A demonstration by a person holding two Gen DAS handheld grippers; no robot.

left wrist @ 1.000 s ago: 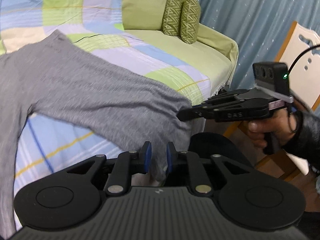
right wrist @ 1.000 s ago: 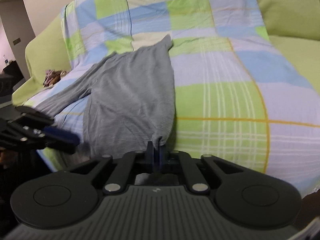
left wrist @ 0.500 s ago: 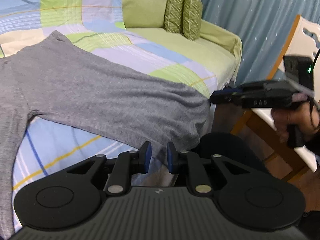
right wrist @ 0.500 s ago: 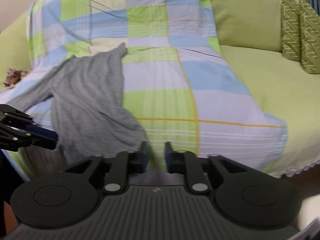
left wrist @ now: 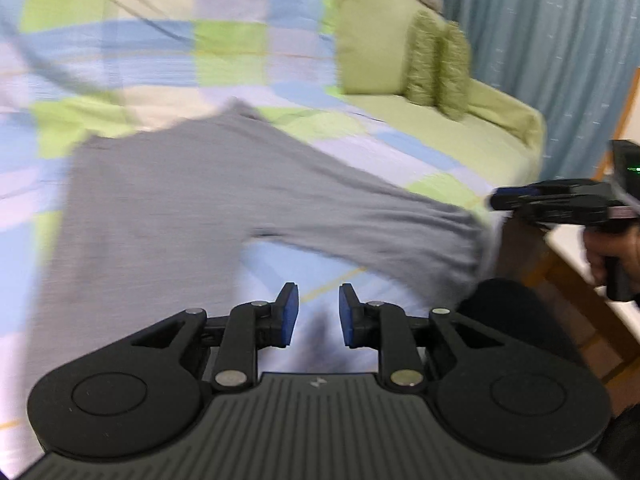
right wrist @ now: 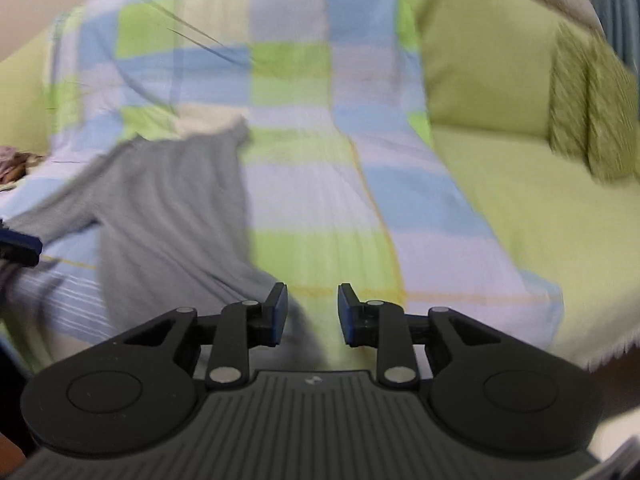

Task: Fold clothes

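Jaws of both the left gripper (left wrist: 313,314) and right gripper (right wrist: 307,314) stand parted and empty at the sofa's front edge. Just beyond them the grey garment (left wrist: 192,204) lies spread on the checked cover (right wrist: 304,184), running from that edge toward the backrest. Its hem corner sits nearest the right gripper, I judge.

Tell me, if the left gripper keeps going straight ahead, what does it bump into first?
Probably the checked blanket on the sofa: bare blanket shows between the open left gripper fingers, in a gap the grey shirt leaves. The picture is blurry, so depth is uncertain.
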